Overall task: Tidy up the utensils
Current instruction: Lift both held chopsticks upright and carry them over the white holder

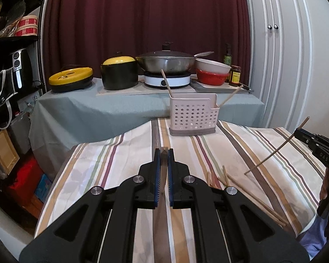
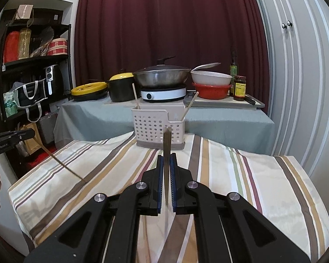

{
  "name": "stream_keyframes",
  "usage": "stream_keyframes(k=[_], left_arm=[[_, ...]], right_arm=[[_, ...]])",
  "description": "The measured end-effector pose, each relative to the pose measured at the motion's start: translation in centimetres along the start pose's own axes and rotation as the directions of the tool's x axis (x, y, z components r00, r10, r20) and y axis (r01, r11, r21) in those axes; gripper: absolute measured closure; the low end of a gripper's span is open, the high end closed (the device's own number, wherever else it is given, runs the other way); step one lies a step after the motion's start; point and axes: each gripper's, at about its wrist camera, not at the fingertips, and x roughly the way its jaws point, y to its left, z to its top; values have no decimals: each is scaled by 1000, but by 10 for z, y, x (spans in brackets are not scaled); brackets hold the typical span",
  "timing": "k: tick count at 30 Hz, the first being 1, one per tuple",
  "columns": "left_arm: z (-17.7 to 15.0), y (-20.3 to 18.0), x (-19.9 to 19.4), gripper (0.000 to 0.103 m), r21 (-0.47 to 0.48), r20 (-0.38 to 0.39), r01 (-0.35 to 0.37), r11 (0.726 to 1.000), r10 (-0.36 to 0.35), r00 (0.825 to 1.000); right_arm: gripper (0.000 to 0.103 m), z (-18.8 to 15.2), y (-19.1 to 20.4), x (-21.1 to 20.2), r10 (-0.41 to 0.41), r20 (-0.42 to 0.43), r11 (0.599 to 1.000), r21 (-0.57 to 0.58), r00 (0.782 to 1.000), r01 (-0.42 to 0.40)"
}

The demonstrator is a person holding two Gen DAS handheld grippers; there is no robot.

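A white perforated utensil holder (image 1: 194, 116) (image 2: 159, 129) stands at the far end of the striped tablecloth (image 1: 111, 164), with two wooden chopsticks leaning in it. My left gripper (image 1: 164, 153) is shut on a chopstick (image 1: 164, 168) that runs between its blue pads. In the right wrist view the left gripper (image 2: 31, 133) shows at the left, its chopstick (image 2: 61, 164) slanting down to the cloth. My right gripper (image 2: 167, 156) is shut on another chopstick (image 2: 167, 140) pointing up in front of the holder. The right gripper (image 1: 296, 132) also appears at the right of the left wrist view. Several loose chopsticks (image 1: 252, 197) lie on the cloth.
Behind the holder a grey-covered table (image 1: 87, 109) carries a yellow-lidded pot (image 1: 119, 72), a wok on an induction cooker (image 1: 166, 80), stacked bowls (image 1: 211, 74) and bottles. A dark shelf (image 2: 33, 65) stands at the left and white cupboard doors (image 1: 274, 54) at the right.
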Motion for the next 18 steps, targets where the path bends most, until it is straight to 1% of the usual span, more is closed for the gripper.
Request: stream_keyframes(k=[5,14,18], left_arm=[[12,3,16,97,-1,23,-3,1000,3,1000],[32,2,33,97,-6,54,-42,999,42,998],[44,0,40,97,-8,71,-33,999,33,997]], right_arm=[[96,10,3,16,3,18,1000,-8,1000,-3],[96,24,9,31,17,49,1000,-14,999,-16],[96,37,6,39,20,71,1000,-13,997,-19]])
